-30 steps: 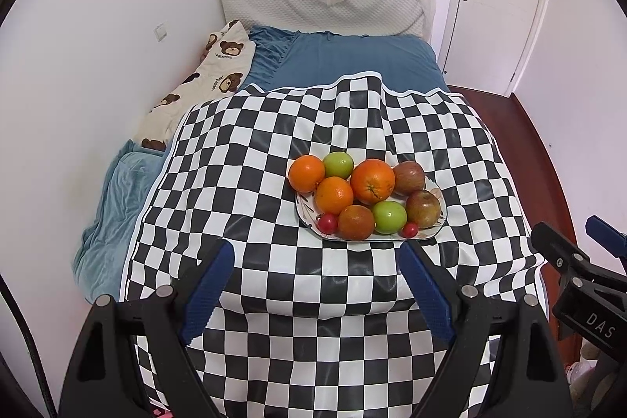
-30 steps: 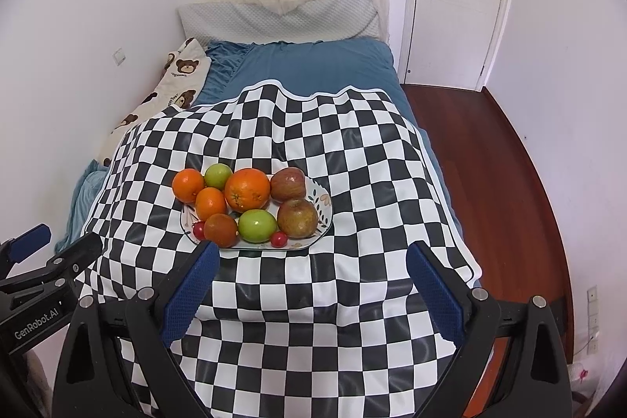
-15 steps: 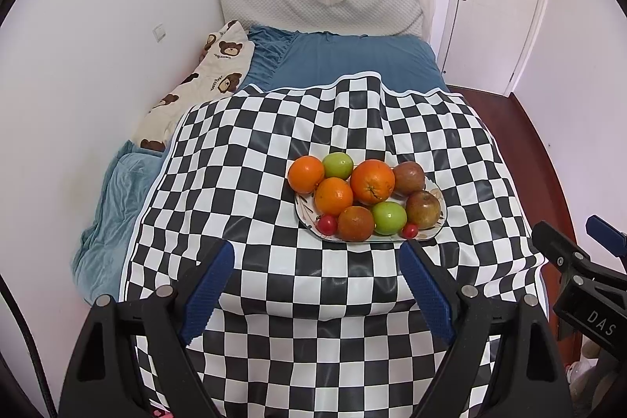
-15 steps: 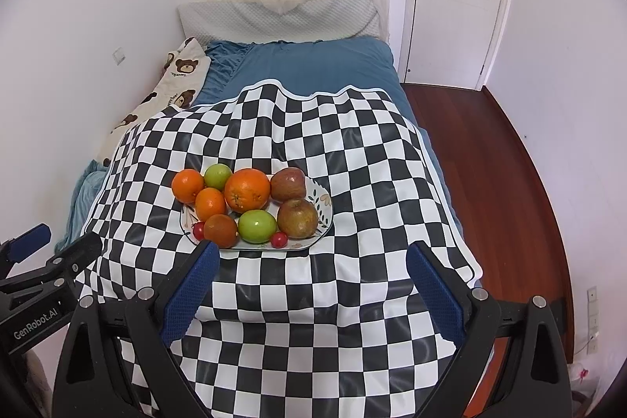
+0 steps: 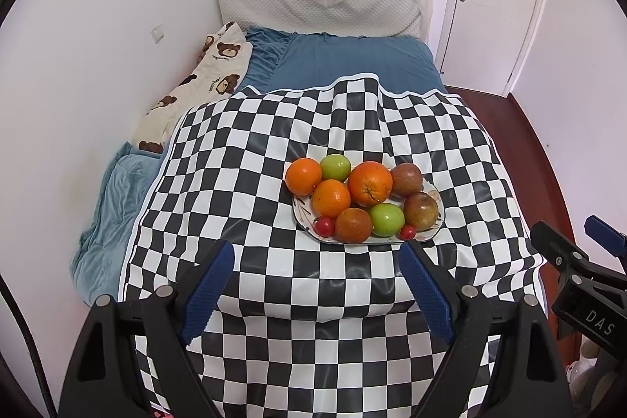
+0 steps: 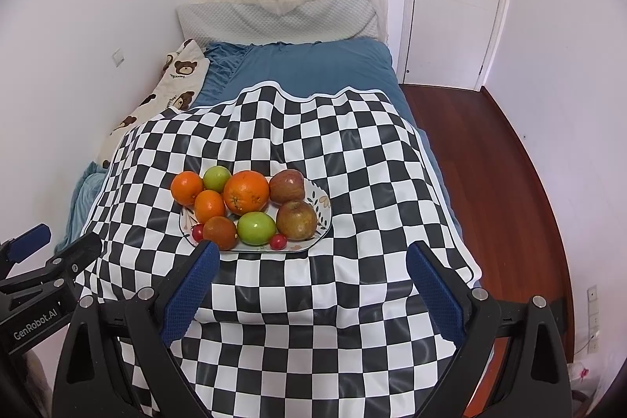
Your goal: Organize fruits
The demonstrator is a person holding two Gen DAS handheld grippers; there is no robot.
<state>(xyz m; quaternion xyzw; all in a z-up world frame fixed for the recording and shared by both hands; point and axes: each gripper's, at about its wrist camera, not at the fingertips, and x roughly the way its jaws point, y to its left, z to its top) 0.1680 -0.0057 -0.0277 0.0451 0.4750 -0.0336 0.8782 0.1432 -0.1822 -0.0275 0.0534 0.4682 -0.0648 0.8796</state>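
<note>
Hovering unchanged — left tongs (image 5: pixel 317 259), right tongs (image 6: pixel 313 259) wide; fruit plate (image 5: pixel 438 191) untouched.

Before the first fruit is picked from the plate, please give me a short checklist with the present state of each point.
1. Left hand-held gripper open and empty: ok.
2. Right hand-held gripper open and empty: ok.
3. Fruit all on the plate: ok.
4. Large orange free on top for grasping: ok.
5. Checkered cloth flat under the plate: not ok, it is wrinkled.
6. Destination for sorted fruit visible: cannot tell.
</note>
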